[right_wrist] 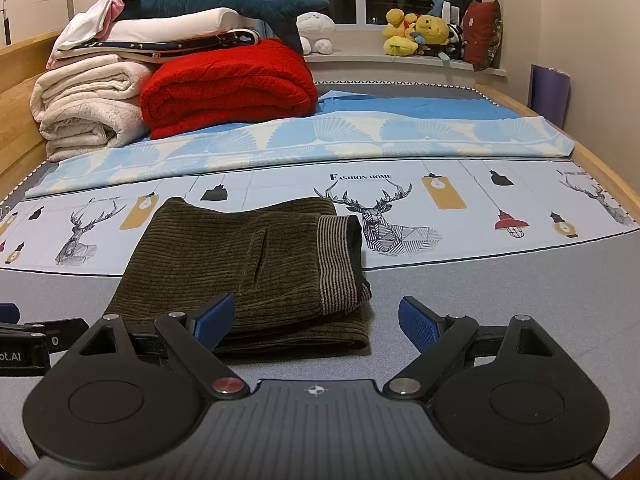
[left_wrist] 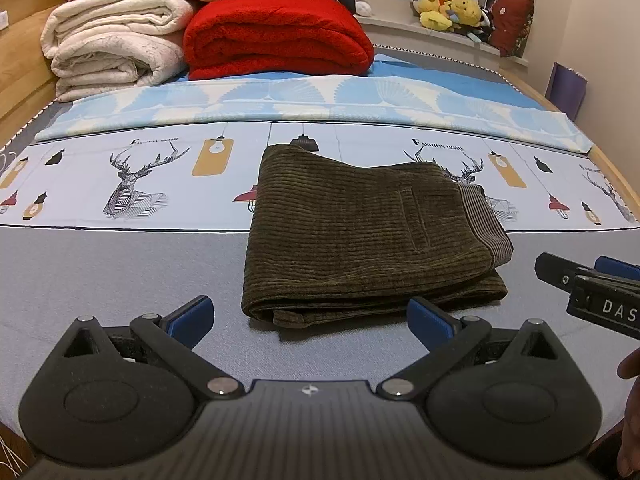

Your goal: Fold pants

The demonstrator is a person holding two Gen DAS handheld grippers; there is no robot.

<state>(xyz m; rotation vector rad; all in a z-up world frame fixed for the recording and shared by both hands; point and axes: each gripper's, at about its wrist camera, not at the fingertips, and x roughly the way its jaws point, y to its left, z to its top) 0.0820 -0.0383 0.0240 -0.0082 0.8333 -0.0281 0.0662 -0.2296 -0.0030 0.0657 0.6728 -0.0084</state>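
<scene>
Olive-brown corduroy pants (left_wrist: 360, 236) lie folded into a compact rectangle on the bed, striped waistband at the right; the right wrist view shows the same pants (right_wrist: 240, 264). My left gripper (left_wrist: 310, 318) is open just in front of the fold's near edge, nothing between its blue pads. My right gripper (right_wrist: 316, 322) is open too, hovering at the near right corner of the pants, its left pad over the cloth. The right gripper (left_wrist: 592, 284) also shows at the right edge of the left wrist view, and the left gripper (right_wrist: 36, 336) at the left edge of the right wrist view.
The bed (left_wrist: 120, 264) carries a grey sheet and a deer-print cover (left_wrist: 132, 184). Folded white blankets (left_wrist: 112, 44) and a red blanket (left_wrist: 276, 36) are stacked at the far left. Plush toys (right_wrist: 420, 36) sit on the window sill. A wooden bed frame (right_wrist: 16, 92) runs along the left.
</scene>
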